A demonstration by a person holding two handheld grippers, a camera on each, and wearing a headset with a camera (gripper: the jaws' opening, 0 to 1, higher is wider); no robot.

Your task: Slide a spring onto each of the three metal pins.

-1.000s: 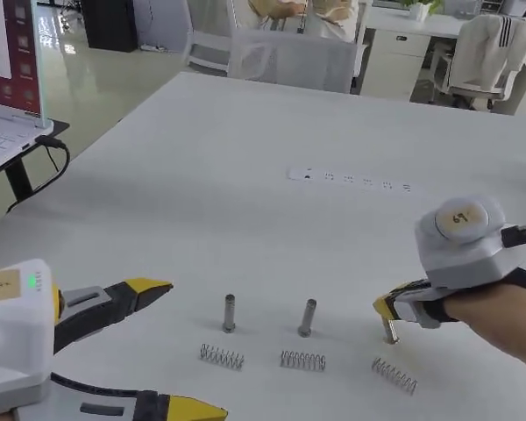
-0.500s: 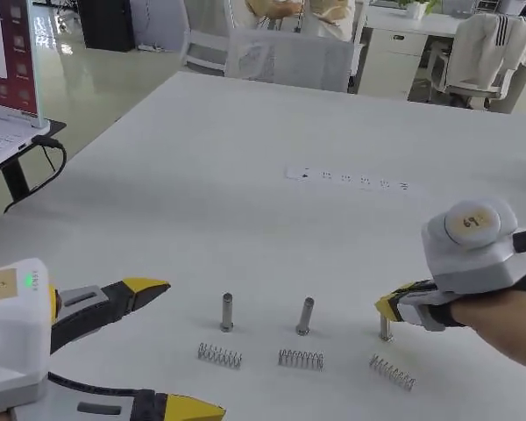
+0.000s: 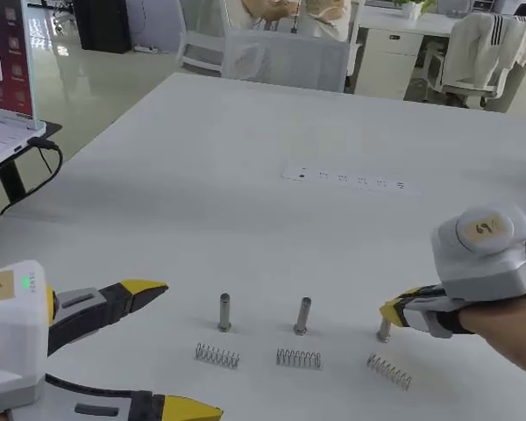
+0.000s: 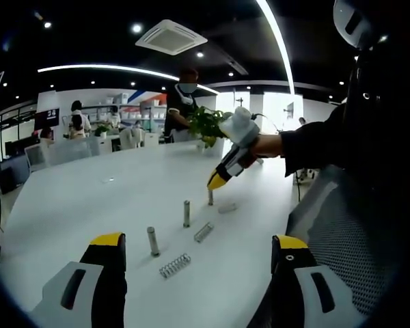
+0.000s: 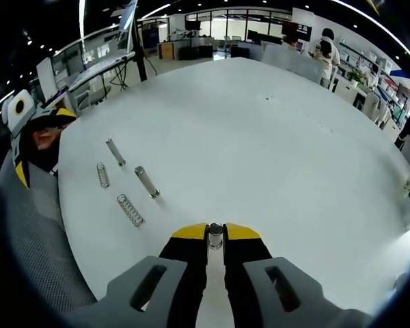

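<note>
Left gripper (image 3: pixel 171 348), nearest the camera: black jaws with yellow tips set wide apart, holding nothing. Ahead of it, three coiled steel springs lie in a row on the white tabletop (image 3: pixel 245 175): left spring (image 3: pixel 217 355), middle spring (image 3: pixel 298 358), right spring (image 3: pixel 389 371). Just behind each stands a short metal pin. The left pin (image 3: pixel 224 312) and middle pin (image 3: pixel 302 316) are bare. Right gripper (image 5: pixel 215 231): jaws clamped on the right pin (image 3: pixel 384 331), covering its top. Farther out are a flush socket strip (image 3: pixel 346 180), an open laptop (image 3: pixel 0 88) off the left edge, white chairs (image 3: pixel 272 53) and a glossy office floor (image 3: pixel 96 79).

Left claw (image 4: pixel 199 240) gapes wide; right claw (image 5: pixel 215 234) pinched shut.
</note>
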